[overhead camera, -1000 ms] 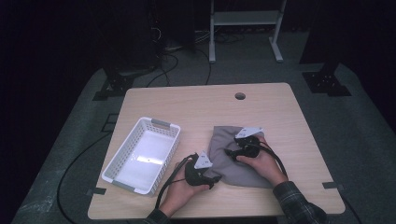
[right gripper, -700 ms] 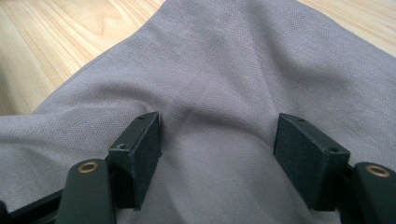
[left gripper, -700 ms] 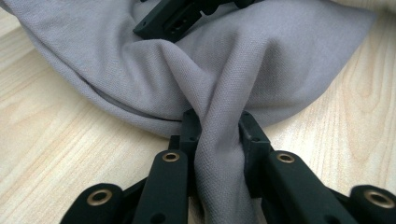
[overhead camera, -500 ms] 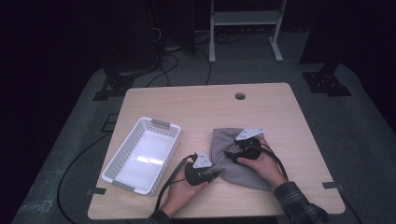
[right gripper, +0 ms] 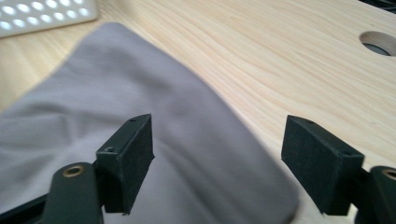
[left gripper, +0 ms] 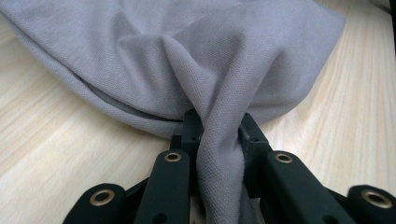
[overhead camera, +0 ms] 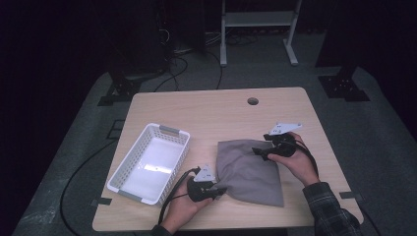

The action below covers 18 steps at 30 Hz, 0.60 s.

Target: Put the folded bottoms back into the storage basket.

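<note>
While the high view sets the grey cloth [overhead camera: 250, 171] flat on the near right part of the wooden table [overhead camera: 206, 110], the left gripper view brings out a pinched ridge of that cloth [left gripper: 219, 140] squeezed between black jaws, a fold the high view cannot resolve. The left gripper [overhead camera: 216, 189] is clenched on the cloth's near left corner, its hand [overhead camera: 184, 209] low at the table's front edge. The right gripper [overhead camera: 259, 151] hovers over the cloth's far right corner, jaws spread and just widened, with nothing pressed between them; its hand [overhead camera: 297, 160] reaches in from the right. A white basket [overhead camera: 169, 132] stands just left of the cloth. Bare wood lies open beyond the cloth, up to a round hole [overhead camera: 253, 101] near the far edge.
</note>
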Available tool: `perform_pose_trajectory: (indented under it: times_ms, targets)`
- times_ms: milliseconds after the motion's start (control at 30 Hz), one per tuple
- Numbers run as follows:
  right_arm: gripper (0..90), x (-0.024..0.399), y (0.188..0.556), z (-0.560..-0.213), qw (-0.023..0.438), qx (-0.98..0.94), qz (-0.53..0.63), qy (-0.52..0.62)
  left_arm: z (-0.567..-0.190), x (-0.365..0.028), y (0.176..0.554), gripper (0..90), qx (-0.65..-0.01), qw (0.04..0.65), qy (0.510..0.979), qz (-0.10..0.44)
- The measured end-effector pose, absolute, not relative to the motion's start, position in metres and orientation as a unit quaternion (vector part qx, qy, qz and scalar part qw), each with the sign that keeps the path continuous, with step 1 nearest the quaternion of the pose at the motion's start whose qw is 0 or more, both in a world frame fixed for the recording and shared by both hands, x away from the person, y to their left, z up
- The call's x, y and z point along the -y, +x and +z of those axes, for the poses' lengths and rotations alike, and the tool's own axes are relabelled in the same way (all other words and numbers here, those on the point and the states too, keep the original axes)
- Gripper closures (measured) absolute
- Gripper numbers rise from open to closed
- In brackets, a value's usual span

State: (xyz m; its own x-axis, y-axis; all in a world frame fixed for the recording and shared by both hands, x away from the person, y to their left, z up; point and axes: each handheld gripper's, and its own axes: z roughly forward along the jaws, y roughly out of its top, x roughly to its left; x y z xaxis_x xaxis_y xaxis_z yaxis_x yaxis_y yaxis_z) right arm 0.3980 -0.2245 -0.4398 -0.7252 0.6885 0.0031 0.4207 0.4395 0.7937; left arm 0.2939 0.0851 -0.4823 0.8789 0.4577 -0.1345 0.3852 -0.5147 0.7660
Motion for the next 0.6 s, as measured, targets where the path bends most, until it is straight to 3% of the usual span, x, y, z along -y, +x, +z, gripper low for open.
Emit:
perform_pose_trajectory:
  times_ms: [333,600]
  targets:
    - [16.3,0.21,0.428,-0.476,0.125,-0.85,0.392,0.327,-0.483,-0.09,0.293,76.4,-0.25,0.433,0.865,0.037]
    - [11.7,0.201,0.433,-0.485,0.11,-0.855,0.394,0.319,-0.483,-0.091,0.292,76.3,-0.251,0.432,0.865,0.038]
